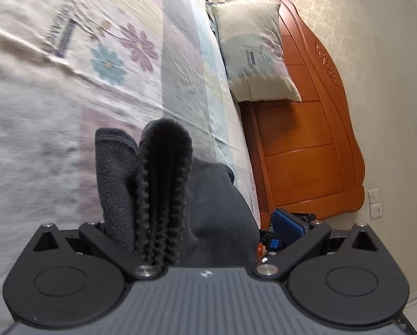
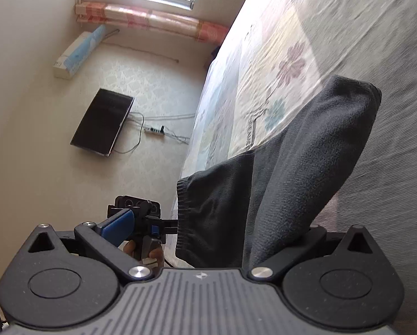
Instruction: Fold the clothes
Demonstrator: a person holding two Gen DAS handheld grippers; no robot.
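While both grippers hold it above the floral bedspread (image 1: 69, 89), a dark grey garment (image 1: 163, 195) hangs bunched: left gripper (image 1: 163, 240) pinches its ribbed hem, right gripper (image 2: 264, 240) clamps a fleecy fold. Uneven tension could slip the thick hem free, skewing any fold.

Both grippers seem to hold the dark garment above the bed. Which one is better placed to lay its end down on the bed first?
Probably the right. Its part of the dark garment stretches out over the bed, while the left gripper holds the bunched ribbed hem nearer the bed's edge.
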